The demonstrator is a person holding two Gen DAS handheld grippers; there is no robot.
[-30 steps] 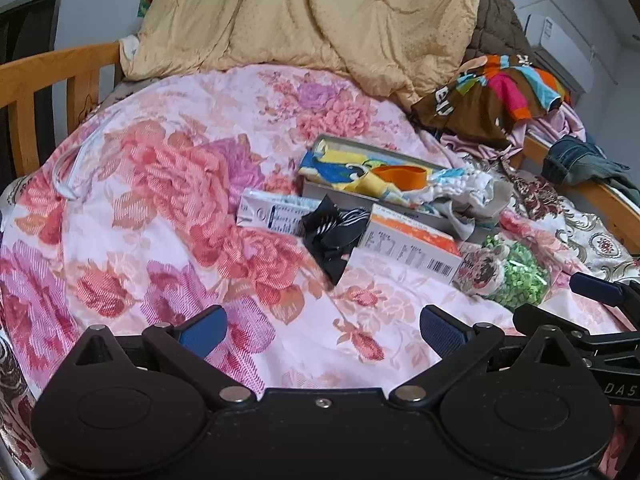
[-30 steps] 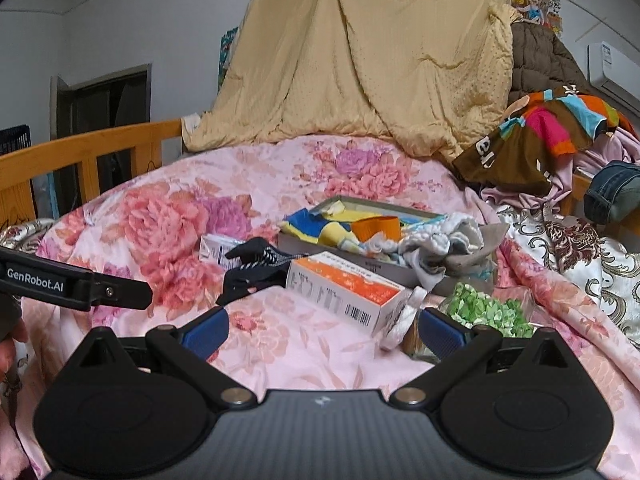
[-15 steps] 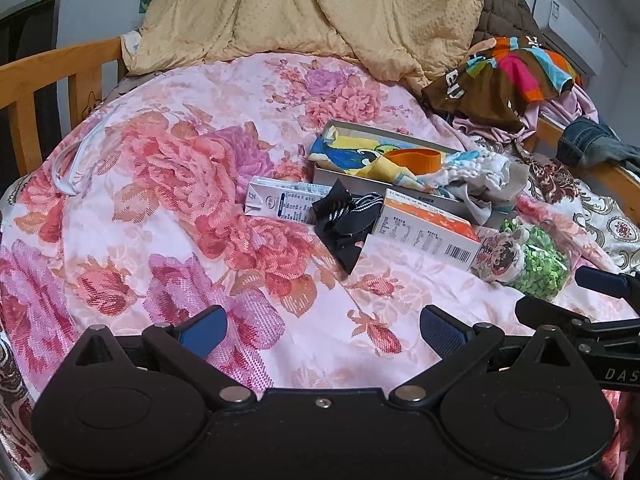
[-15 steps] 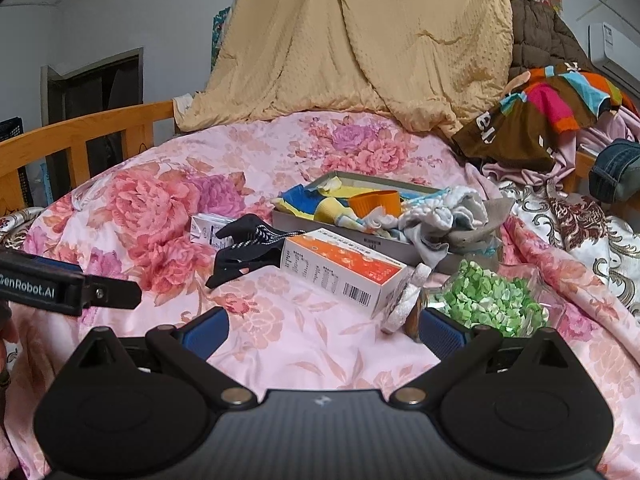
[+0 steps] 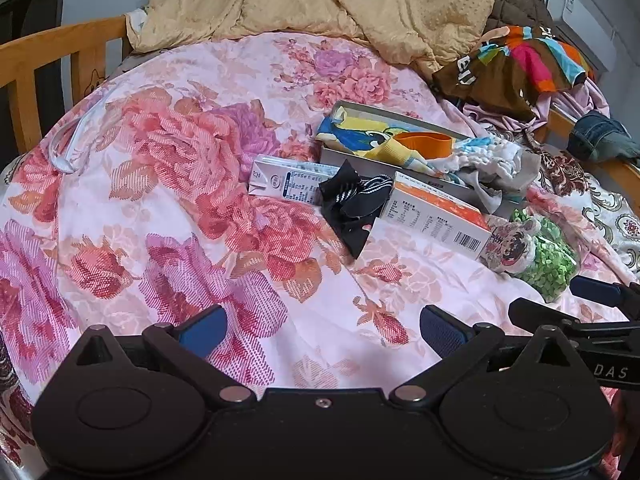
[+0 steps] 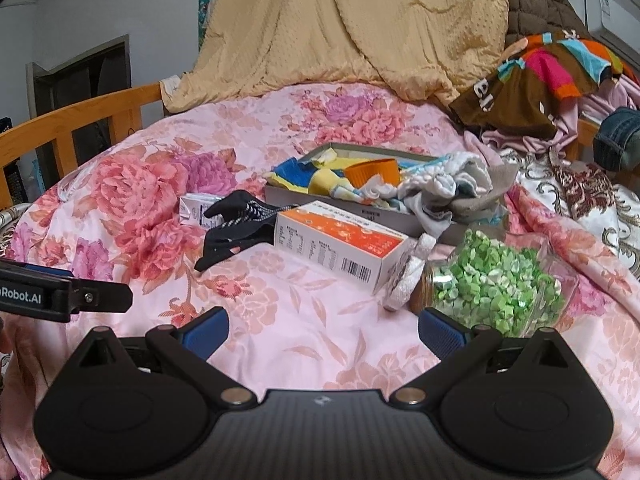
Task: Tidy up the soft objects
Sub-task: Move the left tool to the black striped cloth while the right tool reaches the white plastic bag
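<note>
At the time of inspection both tools were over the floral bedspread (image 5: 168, 184), short of the clutter. The left gripper (image 5: 320, 330) had its blue pads spread wide with nothing between them; the right gripper (image 6: 322, 330) was likewise spread and empty.

Items noted from left to right: a white carton (image 5: 290, 184) lying flat; a black striped sock (image 5: 356, 204) crumpled on the spread, touching the carton and the orange-and-white box (image 5: 436, 220) beside it; behind these, a shallow grey tray (image 5: 352, 158) holding coloured cloths and a white fluffy sock that spilled over its right rim; then a jar of green pieces (image 6: 496, 284) lying on its side.

The black sock was judged light, limp and non-fragile, with no risk of slipping. The raised fold at its upper end appeared the best purchase; a pinch low down would likely catch the bedspread as well.

The right wrist view showed the jar's contents and a white disc (image 6: 408, 276) leaning between box and jar. The left wrist view showed the printed face of that disc and a white cord (image 5: 66, 148) at far left, largely absent from the other view.
</note>
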